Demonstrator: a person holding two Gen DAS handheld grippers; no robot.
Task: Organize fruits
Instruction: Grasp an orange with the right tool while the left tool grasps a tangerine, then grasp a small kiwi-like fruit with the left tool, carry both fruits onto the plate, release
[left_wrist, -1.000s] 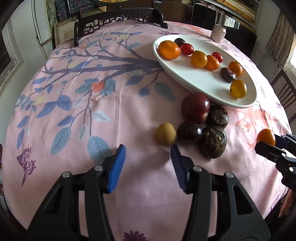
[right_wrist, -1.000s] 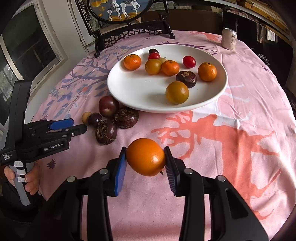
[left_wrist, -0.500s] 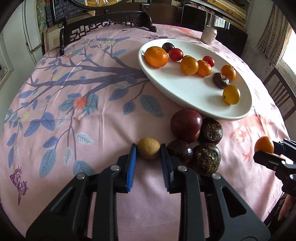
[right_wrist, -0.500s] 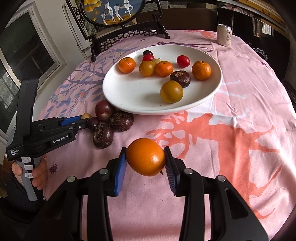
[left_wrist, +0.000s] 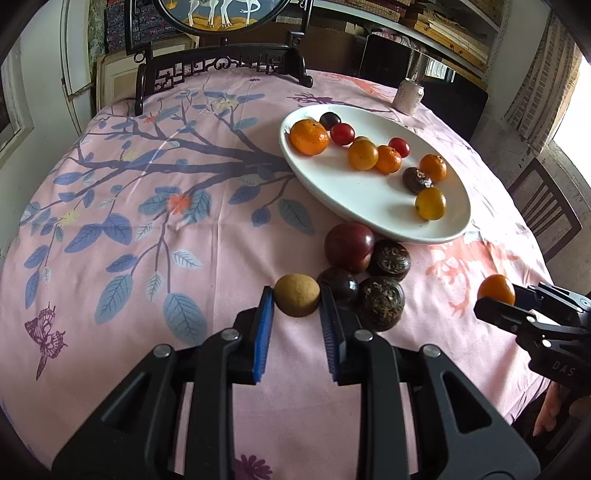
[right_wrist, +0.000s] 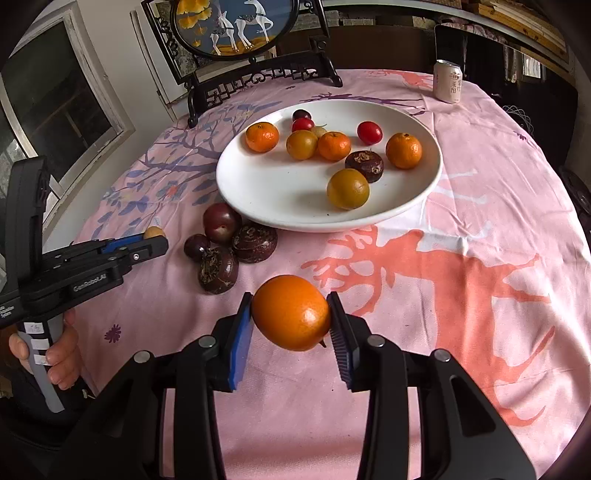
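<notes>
My left gripper (left_wrist: 296, 301) is shut on a small tan fruit (left_wrist: 297, 300) at the near-left end of a cluster of dark fruits (left_wrist: 369, 273) on the pink tablecloth. My right gripper (right_wrist: 290, 314) is shut on an orange (right_wrist: 291, 312) and holds it above the cloth, near the table's front edge. A white oval plate (right_wrist: 280, 192) behind the cluster holds several oranges, red fruits and a dark fruit. The left gripper also shows in the right wrist view (right_wrist: 155, 243), the right gripper in the left wrist view (left_wrist: 495, 299).
A drink can (right_wrist: 447, 82) stands at the far right of the table. A dark wooden stand with a round painted panel (right_wrist: 236, 26) stands at the far edge. A chair (left_wrist: 543, 210) is at the right of the table.
My left gripper moved forward to the tan fruit and closed on it; the view has since risen a little. My right gripper kept hold of the orange and hardly moved.
</notes>
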